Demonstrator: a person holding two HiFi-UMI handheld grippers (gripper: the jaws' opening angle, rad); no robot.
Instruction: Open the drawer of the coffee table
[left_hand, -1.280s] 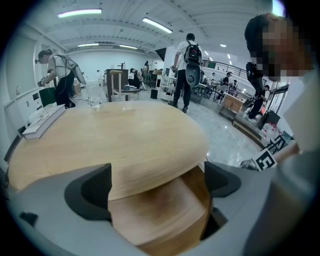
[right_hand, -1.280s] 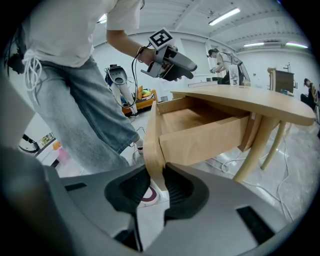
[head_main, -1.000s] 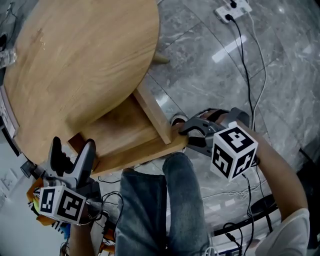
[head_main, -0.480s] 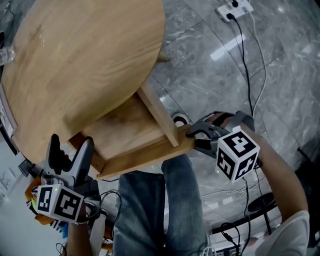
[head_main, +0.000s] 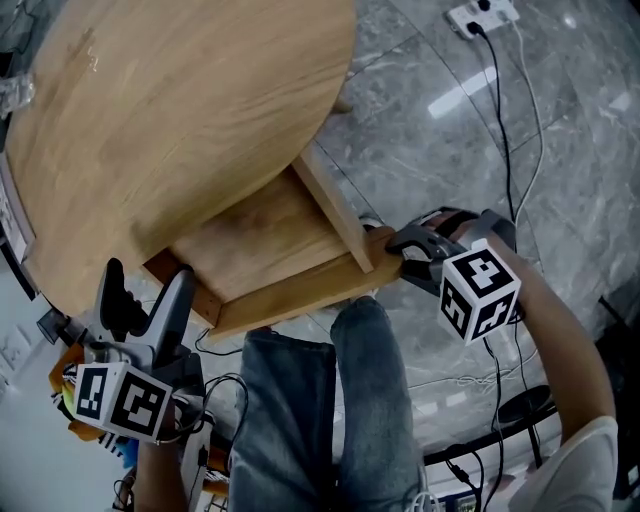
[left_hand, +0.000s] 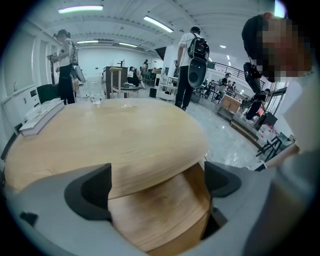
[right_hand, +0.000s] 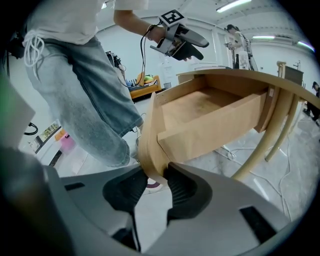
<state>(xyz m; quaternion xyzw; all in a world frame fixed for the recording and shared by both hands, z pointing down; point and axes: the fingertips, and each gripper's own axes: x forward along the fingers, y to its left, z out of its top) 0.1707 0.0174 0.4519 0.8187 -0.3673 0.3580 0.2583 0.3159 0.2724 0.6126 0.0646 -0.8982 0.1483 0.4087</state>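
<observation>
Only the right gripper view shows inside the drawer (right_hand: 210, 112). On the right gripper (right_hand: 152, 180) the fingers, just loosening, pinch its front; on the left gripper (left_hand: 159, 182) they gape wide, empty.

Coffee table top (head_main: 180, 110): light oak with a streaked grain is shown.
Drawer (head_main: 265, 250): the same pale wood is seen.
Floor (head_main: 430, 130): grey marble, veined with white.
Jeans (head_main: 330, 420): faded blue denim.
Marker cubes (head_main: 480, 295): white, printed with black squares.
Power strip (head_main: 485, 14): white.
</observation>
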